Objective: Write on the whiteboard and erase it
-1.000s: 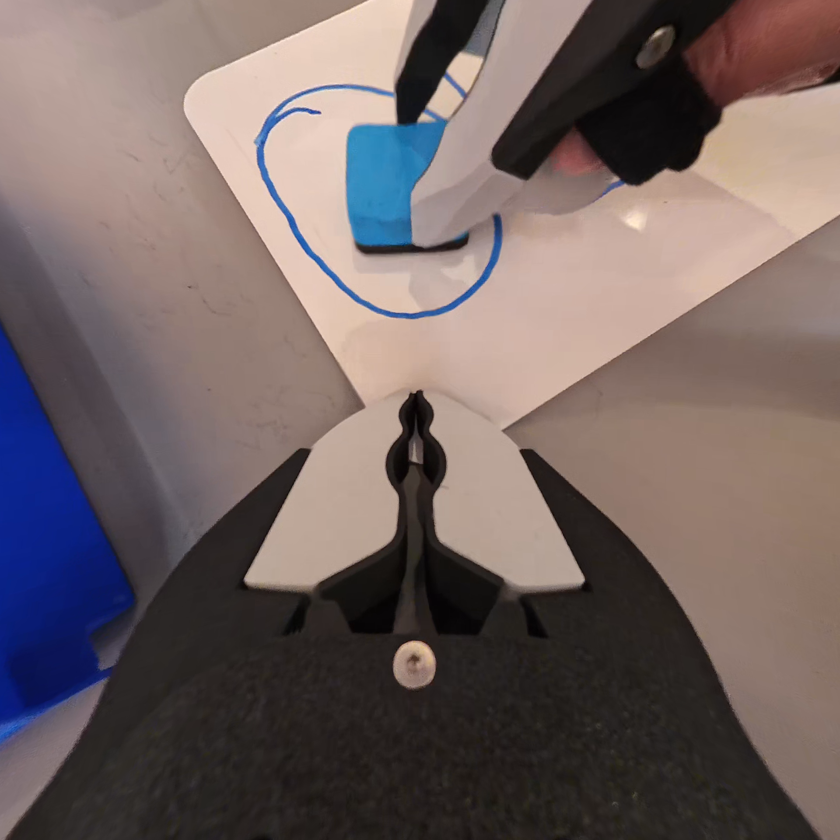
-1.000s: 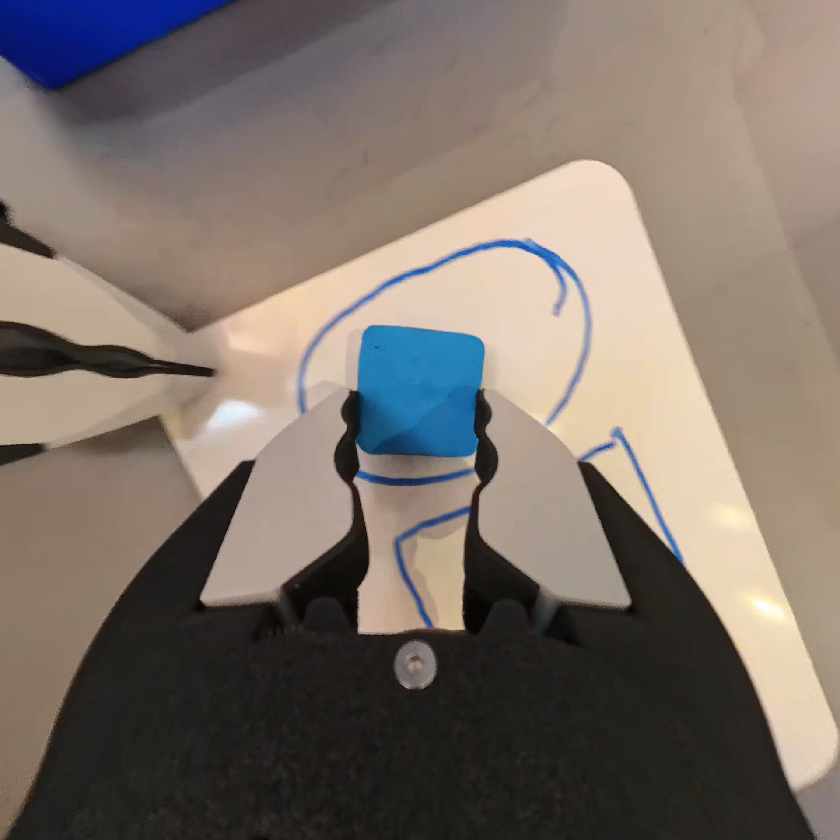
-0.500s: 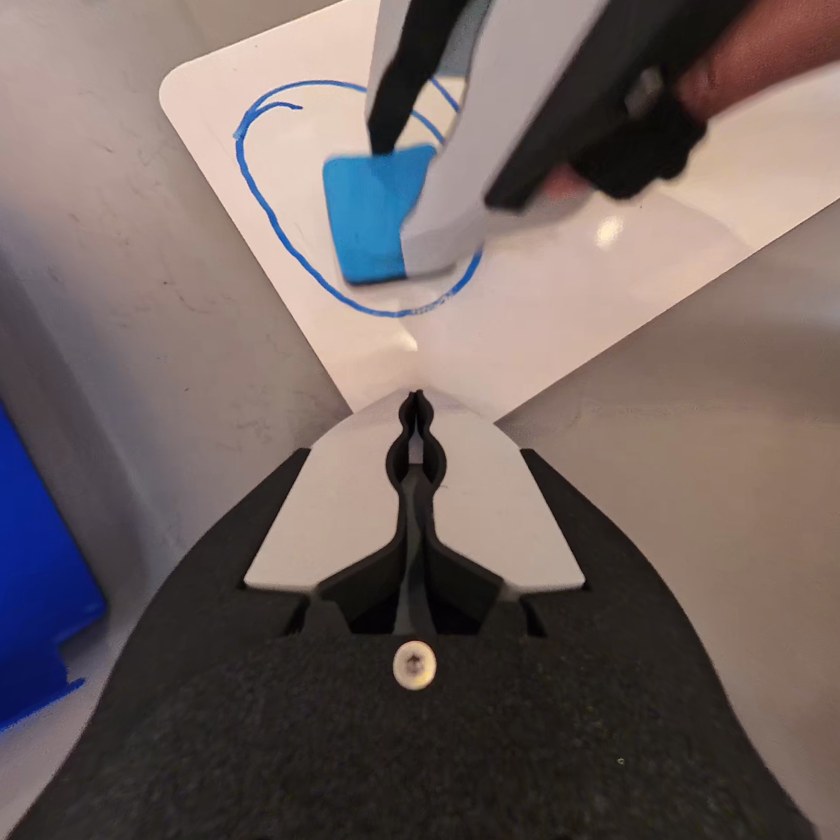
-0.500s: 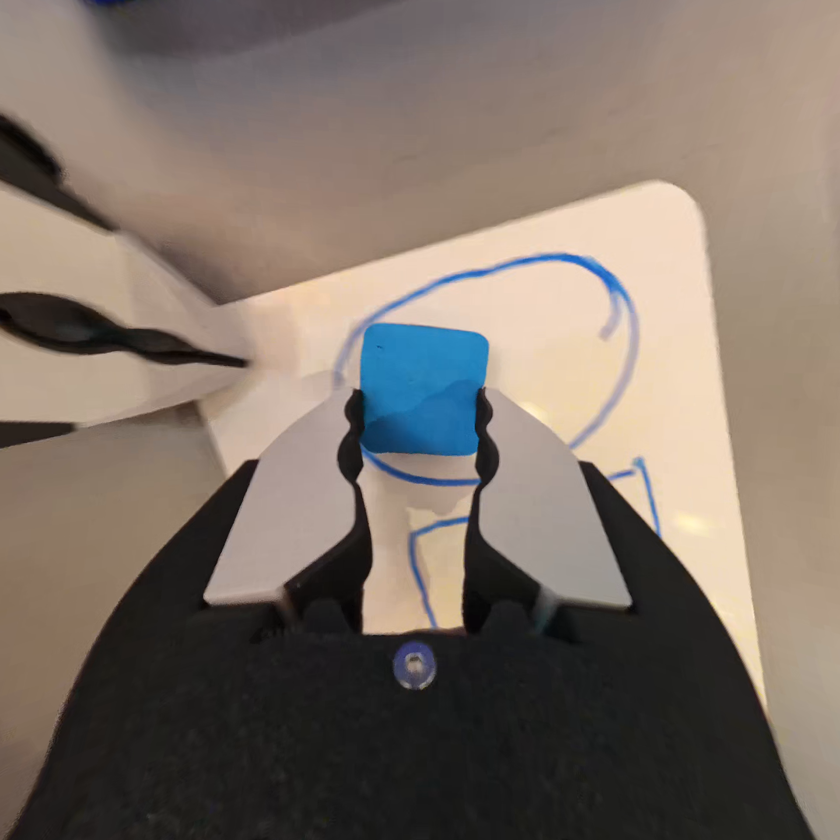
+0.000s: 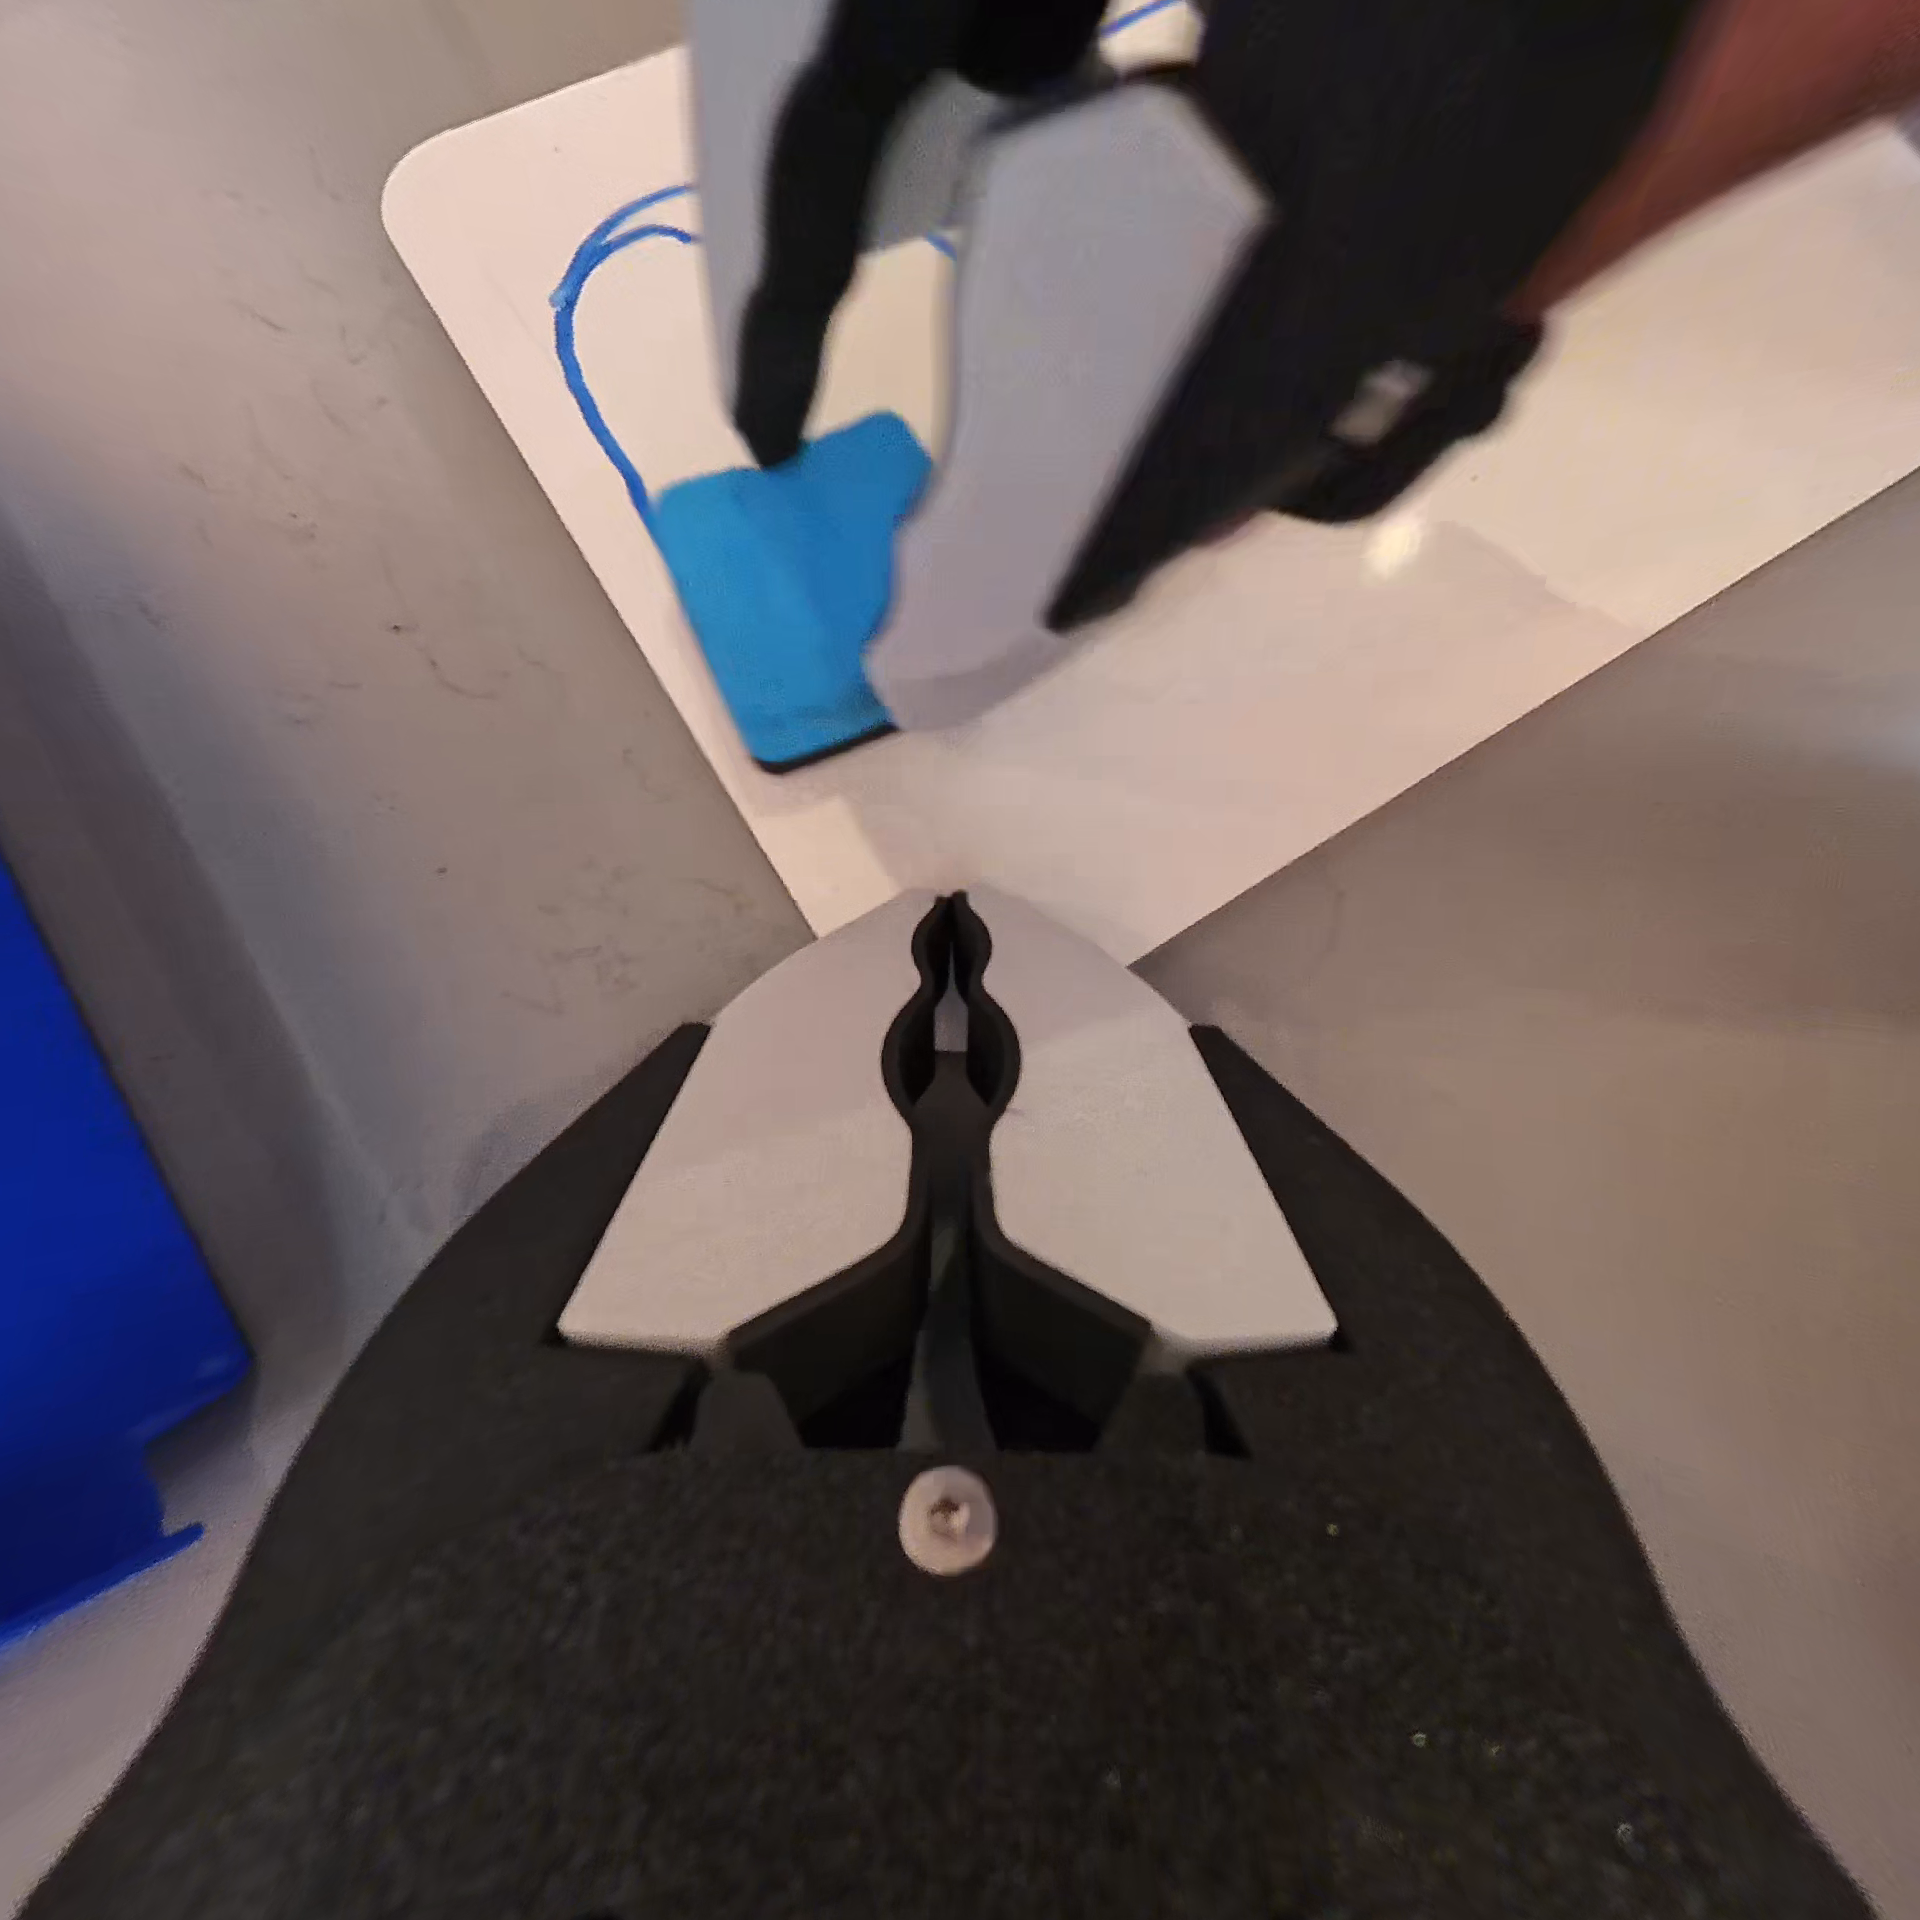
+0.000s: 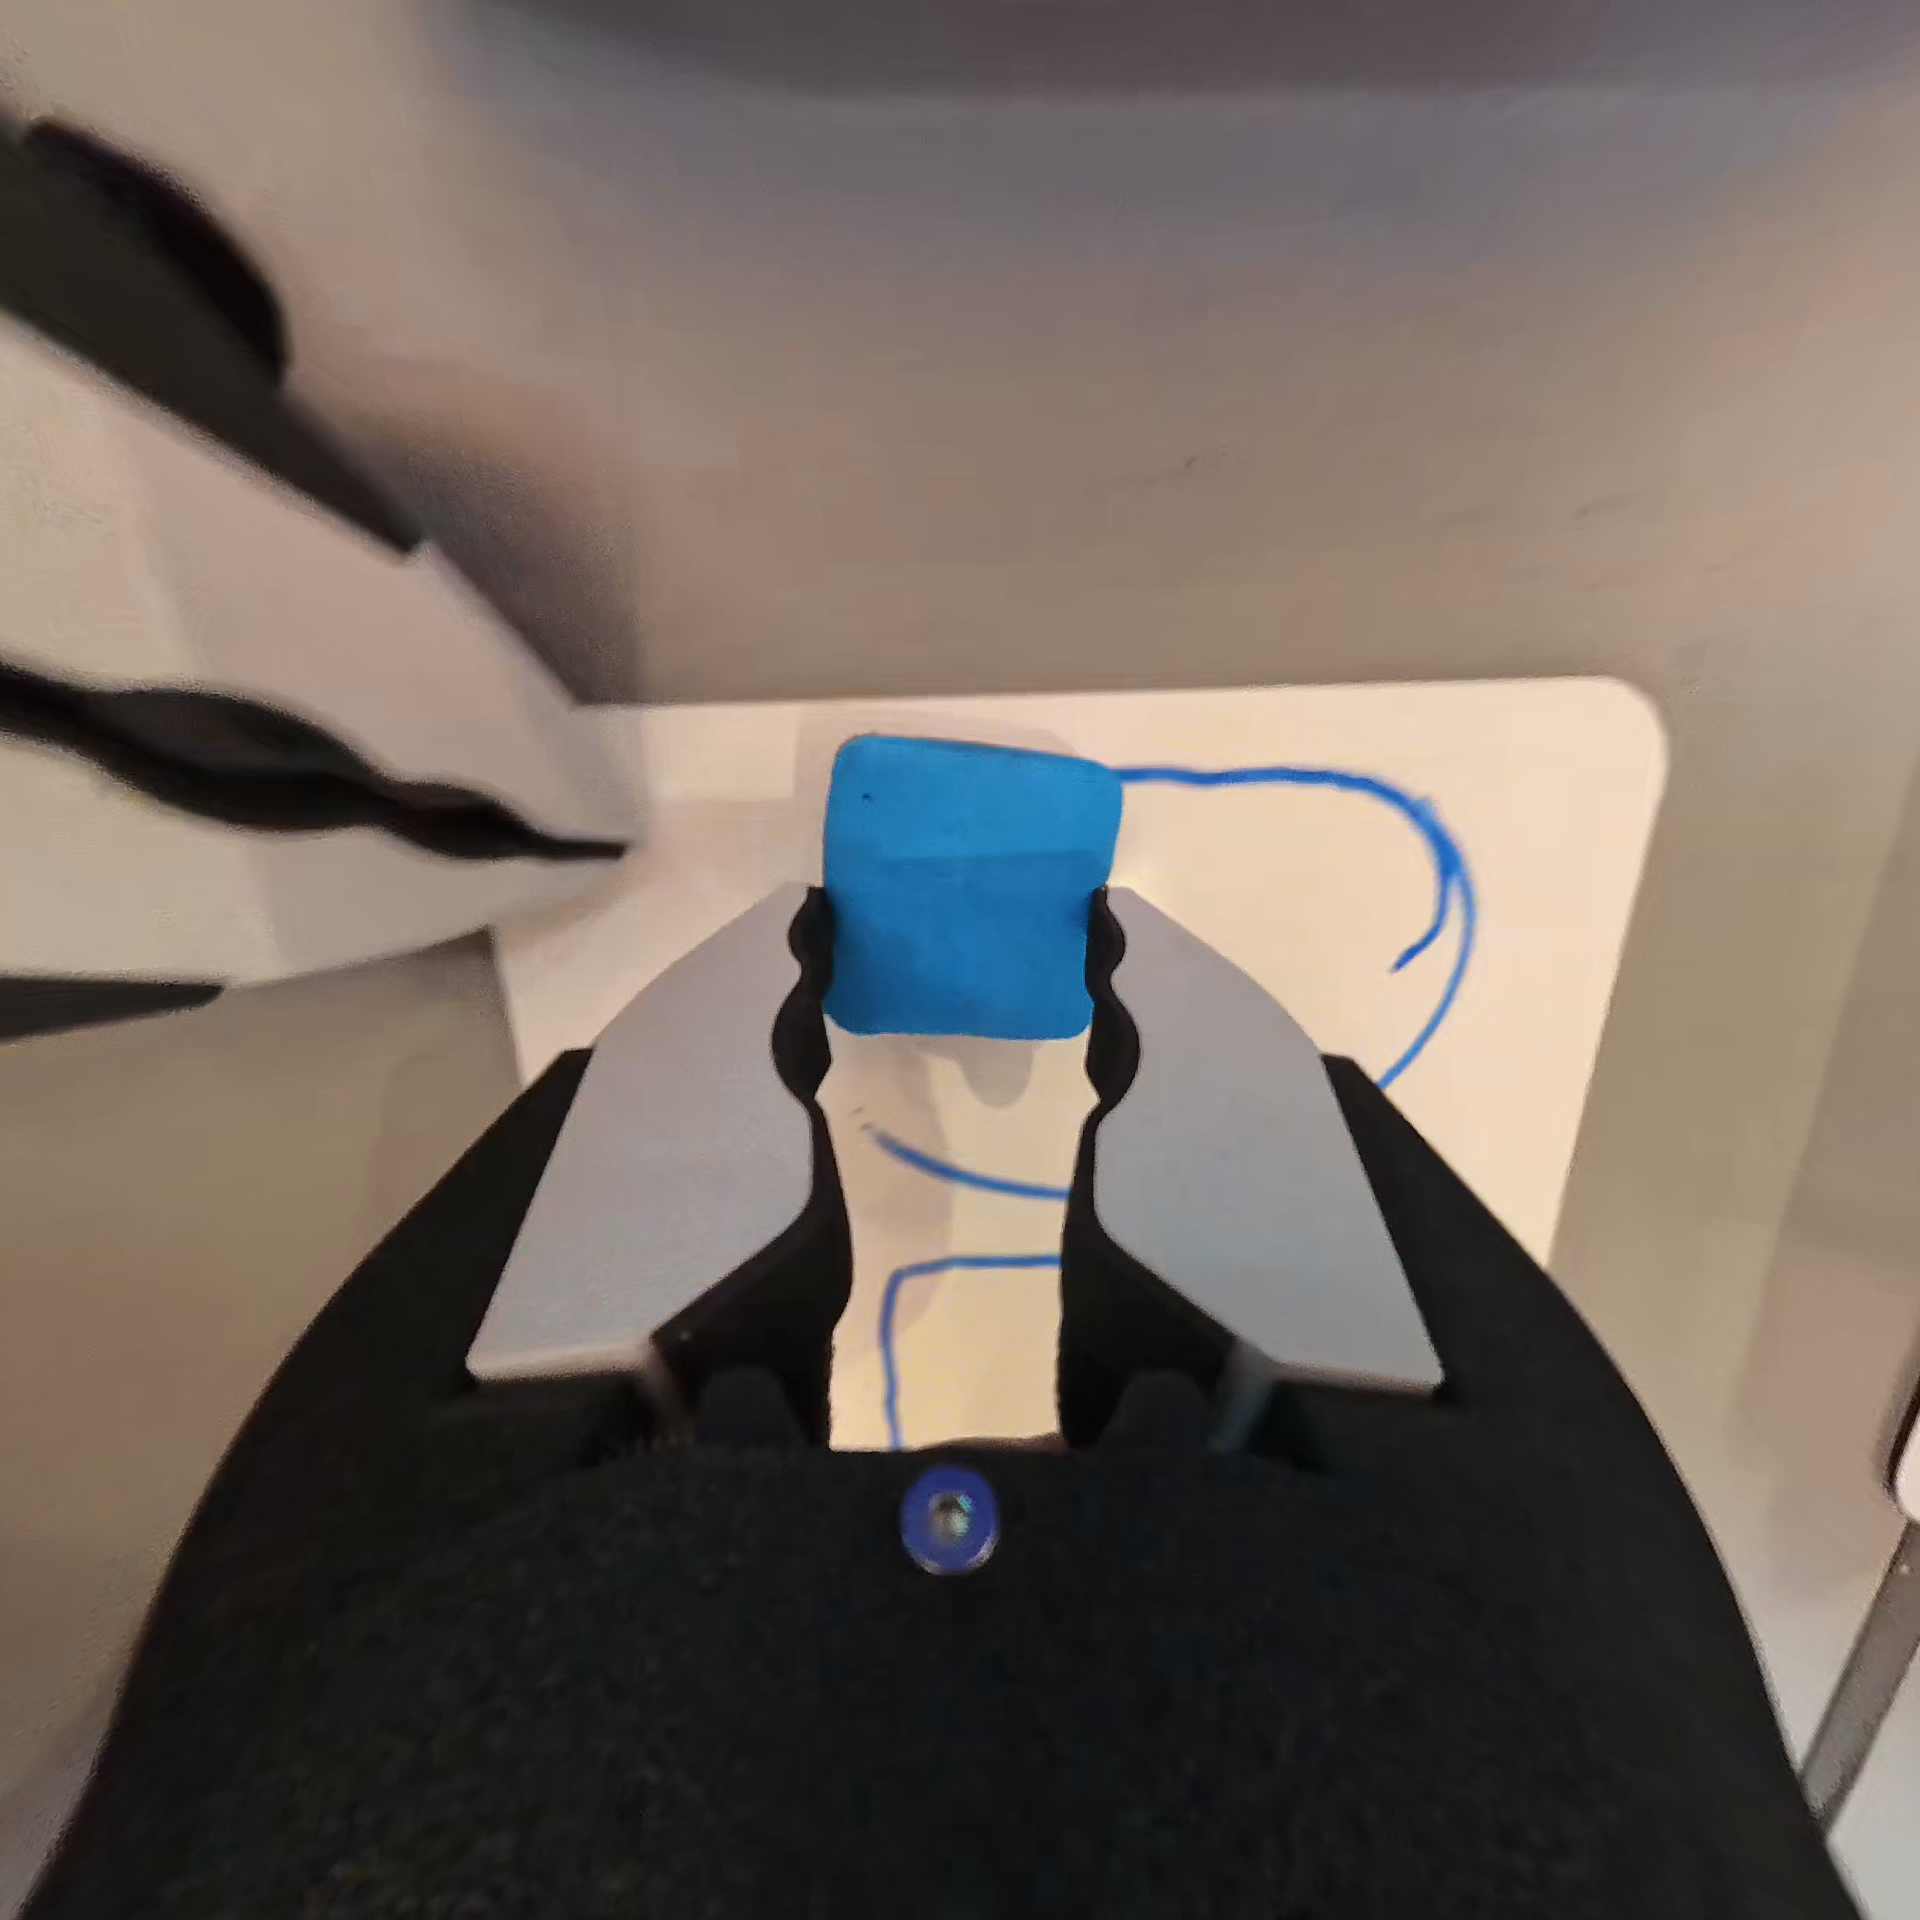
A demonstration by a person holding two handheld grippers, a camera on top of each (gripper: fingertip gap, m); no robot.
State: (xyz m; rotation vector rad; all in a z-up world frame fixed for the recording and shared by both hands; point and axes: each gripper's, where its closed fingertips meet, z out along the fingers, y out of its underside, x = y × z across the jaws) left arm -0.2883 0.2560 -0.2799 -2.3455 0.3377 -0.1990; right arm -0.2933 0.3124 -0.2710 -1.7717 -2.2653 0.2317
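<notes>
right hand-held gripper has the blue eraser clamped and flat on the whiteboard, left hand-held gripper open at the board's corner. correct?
One error: the left hand-held gripper is shut, not open. The left wrist view shows its fingertips meeting, with nothing between them, at the whiteboard corner. The rest holds: the right hand-held gripper is clamped on the blue eraser, which lies flat on the board.

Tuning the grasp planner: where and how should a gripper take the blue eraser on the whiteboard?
Grip the blue eraser across its two opposite side edges, coming from above with fingers tilted down, as the right gripper does now. It is a flat, squarish pad lying face down on the whiteboard, so only its thin sides offer parallel surfaces to pinch.
</notes>
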